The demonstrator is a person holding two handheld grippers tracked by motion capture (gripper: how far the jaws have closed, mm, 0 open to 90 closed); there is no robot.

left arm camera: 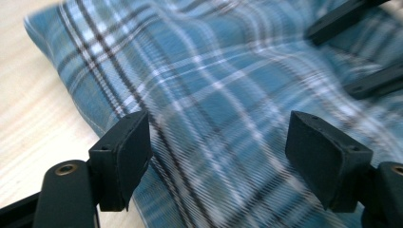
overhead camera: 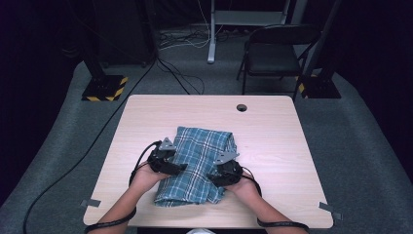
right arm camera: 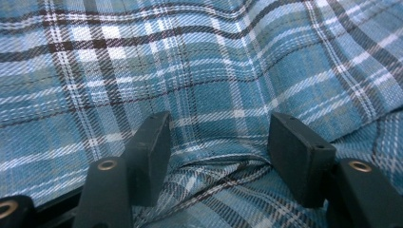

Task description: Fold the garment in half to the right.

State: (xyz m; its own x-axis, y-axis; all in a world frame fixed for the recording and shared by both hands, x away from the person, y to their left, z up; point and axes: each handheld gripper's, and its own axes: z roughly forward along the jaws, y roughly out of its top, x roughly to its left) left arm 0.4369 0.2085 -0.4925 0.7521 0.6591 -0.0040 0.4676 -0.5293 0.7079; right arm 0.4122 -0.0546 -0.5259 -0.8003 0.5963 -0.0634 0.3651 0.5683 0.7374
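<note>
Since the plaid cloth [overhead camera: 199, 163] is soft and limp, each open, empty gripper, left [overhead camera: 179, 166] and right [overhead camera: 212, 176], should pinch the folded edge just ahead.

Dim dark surroundings; left gripper view motion-blurred.

A blue plaid cloth [overhead camera: 202, 163] lies folded into a rough rectangle on the middle of the table, its long side running from near to far. White and dark stripes cross the blue weave. The far right corner is bunched, and soft ripples run over the top layer.
</note>
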